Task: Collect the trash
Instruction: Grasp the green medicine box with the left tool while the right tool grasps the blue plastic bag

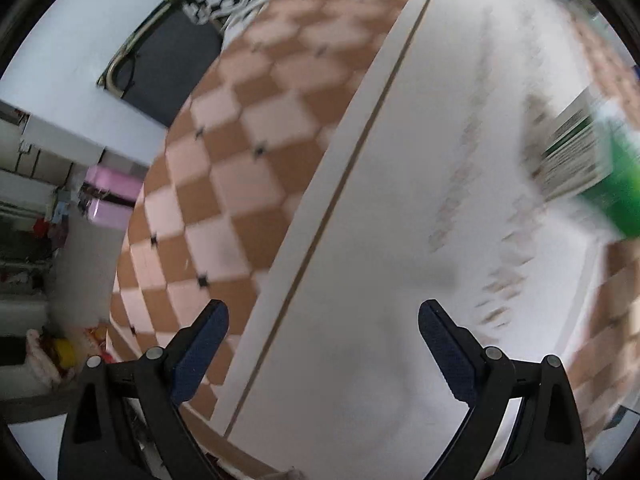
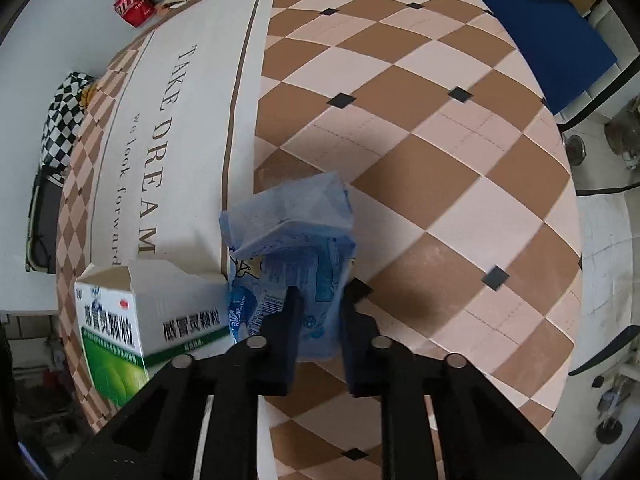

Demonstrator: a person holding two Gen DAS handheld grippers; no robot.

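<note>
Two words, "TAKE DREAM", run large across the white strip of the tablecloth [image 2: 188, 128] in the right wrist view, smaller lettering beside them. Lower left sits a torn-open white and green box [image 2: 132, 320] printed with Chinese characters. A red can [image 2: 134, 7] stands at upper left. Center frame, the right tongs [image 2: 318, 294] are pinched on a crumpled blue wrapper [image 2: 292, 236] with a barcode, just beside the box. In the blurred left view, the left tongs [image 1: 322, 322] gape wide, holding nothing, the box [image 1: 588, 160] at right edge.
</note>
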